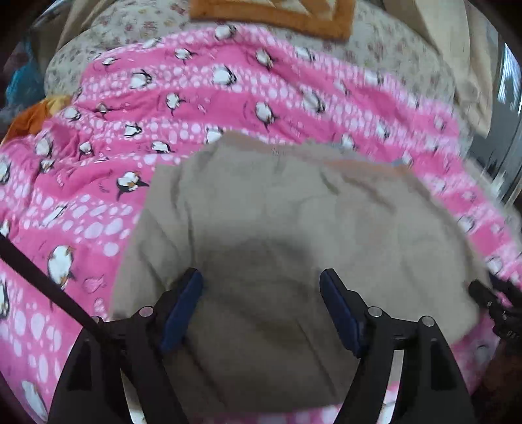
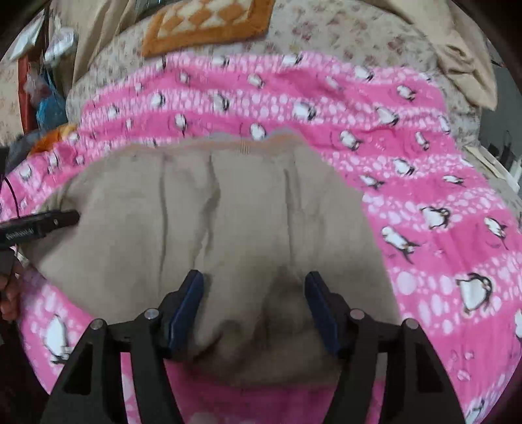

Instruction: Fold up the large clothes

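Note:
A beige garment (image 1: 293,221) lies spread on a pink penguin-print blanket (image 1: 130,107). It also shows in the right wrist view (image 2: 228,212), with its ribbed edge (image 2: 244,143) at the far side. My left gripper (image 1: 261,290) is open, hovering above the garment's near part. My right gripper (image 2: 254,293) is open above the near edge, where the cloth bunches into a fold (image 2: 261,326). The right gripper's tip shows at the right edge of the left view (image 1: 486,296). The left gripper's tip shows at the left of the right view (image 2: 55,221).
The blanket (image 2: 424,195) covers a bed with a floral sheet (image 2: 342,36). An orange-bordered mat (image 2: 208,26) lies at the far side. A beige curtain (image 2: 463,58) hangs at right. Bags and clutter (image 2: 49,98) sit at far left.

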The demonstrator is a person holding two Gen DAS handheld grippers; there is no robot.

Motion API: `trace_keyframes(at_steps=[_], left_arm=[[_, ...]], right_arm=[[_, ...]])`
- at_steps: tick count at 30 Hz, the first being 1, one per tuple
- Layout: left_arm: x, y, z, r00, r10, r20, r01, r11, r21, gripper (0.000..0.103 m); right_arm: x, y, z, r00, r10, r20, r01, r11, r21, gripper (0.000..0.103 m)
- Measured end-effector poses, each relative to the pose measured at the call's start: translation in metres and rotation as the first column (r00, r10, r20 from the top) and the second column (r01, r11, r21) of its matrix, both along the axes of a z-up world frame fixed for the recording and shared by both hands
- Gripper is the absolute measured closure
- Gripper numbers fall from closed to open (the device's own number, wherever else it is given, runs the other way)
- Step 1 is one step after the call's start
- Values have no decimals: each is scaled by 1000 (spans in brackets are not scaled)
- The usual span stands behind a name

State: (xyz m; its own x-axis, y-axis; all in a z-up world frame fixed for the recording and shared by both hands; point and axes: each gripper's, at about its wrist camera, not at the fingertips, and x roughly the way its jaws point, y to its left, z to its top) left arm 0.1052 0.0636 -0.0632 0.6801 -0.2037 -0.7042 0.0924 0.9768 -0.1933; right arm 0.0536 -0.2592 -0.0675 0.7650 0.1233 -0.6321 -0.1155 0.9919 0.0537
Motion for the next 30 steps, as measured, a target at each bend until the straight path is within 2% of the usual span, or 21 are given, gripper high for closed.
trace_keyframes(at_steps=[2,3,4,5,6,7,10,11,13,15,16,18,21,23,25,26,28,29,30], left_arm=[[-17,17,5,999,47,12,-46,996,-83,61],[-23,22,6,998,58,16,-56,993,-104,61],[-31,29,5,997,82,13,-80,990,-119,61],[-39,33,5,994,110,3,-108,985,-136,61],[-45,38,5,992,130,-3,-129,979,-160,61],[-51,43,5,990,140,-4,-138,974,-181,61],[-79,50,6,980,198,21,-190,963,-189,61],[-86,50,2,977,214,9,-209,961,-179,60],[-88,47,-13,974,219,-56,-225,956,-186,60],[-87,42,-23,974,214,-75,-224,961,-163,59],[-86,39,-24,974,214,-68,-222,962,-160,56],[-83,41,-26,975,215,-58,-223,948,-227,42],[-72,50,-30,974,223,-47,-224,904,-365,36],[-55,60,-30,973,226,-50,-223,852,-473,36],[-37,71,-28,968,245,-51,-233,806,-545,38],[-25,76,-26,964,259,-57,-246,793,-557,42],[-16,81,-24,961,266,-72,-258,778,-573,45],[-18,80,-23,967,246,-72,-240,767,-595,49],[-24,76,-22,976,210,-59,-203,772,-603,52]], right_arm=[[-19,-4,5,999,-17,31,17,1000,10,35],[-20,-7,4,999,-30,17,30,1000,6,28],[-17,-9,-5,997,-60,-39,60,998,-4,22],[-12,-12,-17,989,-80,-121,80,997,-7,11],[-8,-12,-23,983,-86,-164,87,996,-2,10],[-10,-12,-19,985,-99,-145,101,995,7,11],[-30,-6,5,996,-92,17,92,995,-41,12],[-35,-5,7,994,-101,37,103,993,-57,12],[-41,-5,3,992,-129,7,129,990,-49,12],[-42,-6,-8,990,-128,-58,128,992,-8,12],[-44,-4,-13,988,-121,-93,122,993,5,12],[-45,-1,-22,986,-102,-129,101,995,-10,12],[-50,15,-29,990,-83,-115,69,990,-120,12],[-52,23,-35,991,-64,-118,45,986,-160,12],[-52,25,-36,992,-63,-113,44,985,-166,12],[-52,25,-36,992,-62,-113,43,986,-161,12],[-51,25,-35,992,-62,-113,44,987,-155,12],[-50,25,-35,992,-61,-113,43,987,-155,12],[-51,25,-35,992,-60,-112,42,987,-156,12]])
